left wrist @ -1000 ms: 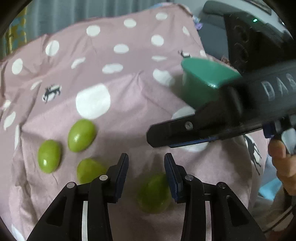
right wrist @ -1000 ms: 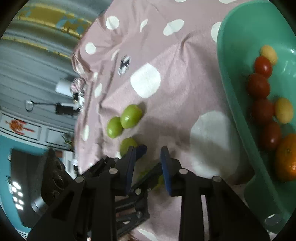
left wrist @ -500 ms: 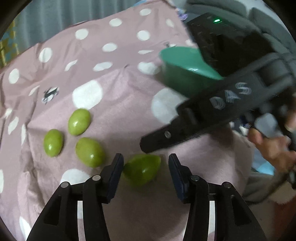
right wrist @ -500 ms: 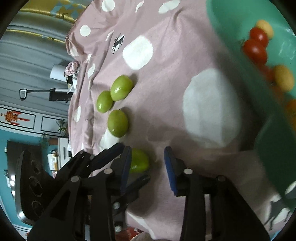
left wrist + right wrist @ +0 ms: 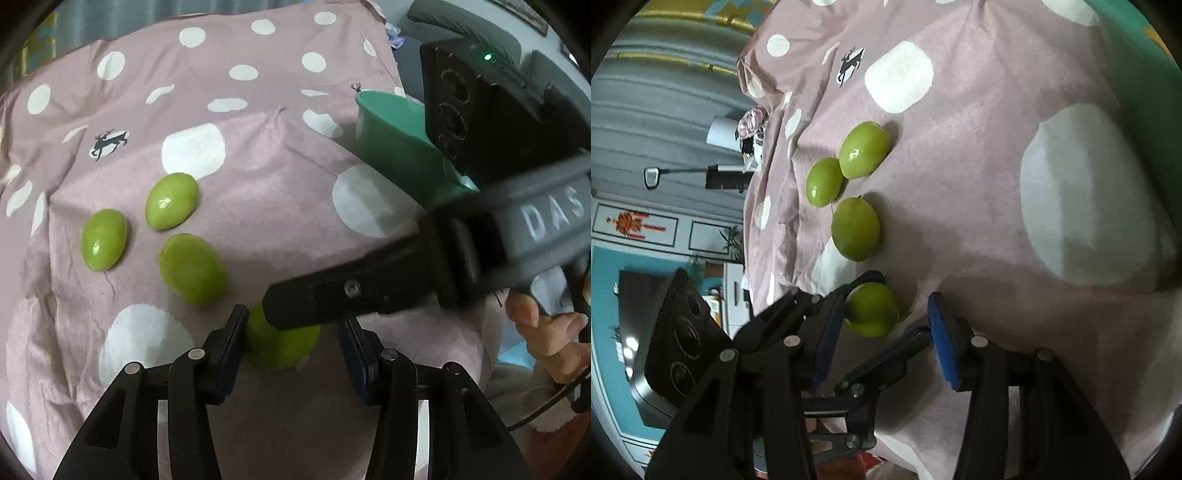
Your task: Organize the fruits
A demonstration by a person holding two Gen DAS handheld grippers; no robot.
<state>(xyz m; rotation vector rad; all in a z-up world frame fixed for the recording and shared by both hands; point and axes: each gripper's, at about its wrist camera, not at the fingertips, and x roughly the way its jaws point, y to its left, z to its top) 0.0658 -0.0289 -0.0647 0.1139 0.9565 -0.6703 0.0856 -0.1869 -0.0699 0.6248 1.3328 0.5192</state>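
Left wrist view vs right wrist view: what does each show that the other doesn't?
Left wrist only: the teal bowl's outer wall, the hand holding the right gripper, and that gripper's side.

Right wrist only: room furniture past the cloth edge, and the left gripper head-on.

Both: four green fruits on the pink polka-dot cloth, with the nearest fruit between both open grippers.

Four glossy green fruits [image 5: 171, 201] on dotted pink cloth [image 5: 258, 206], teal bowl [image 5: 395, 140] nearby
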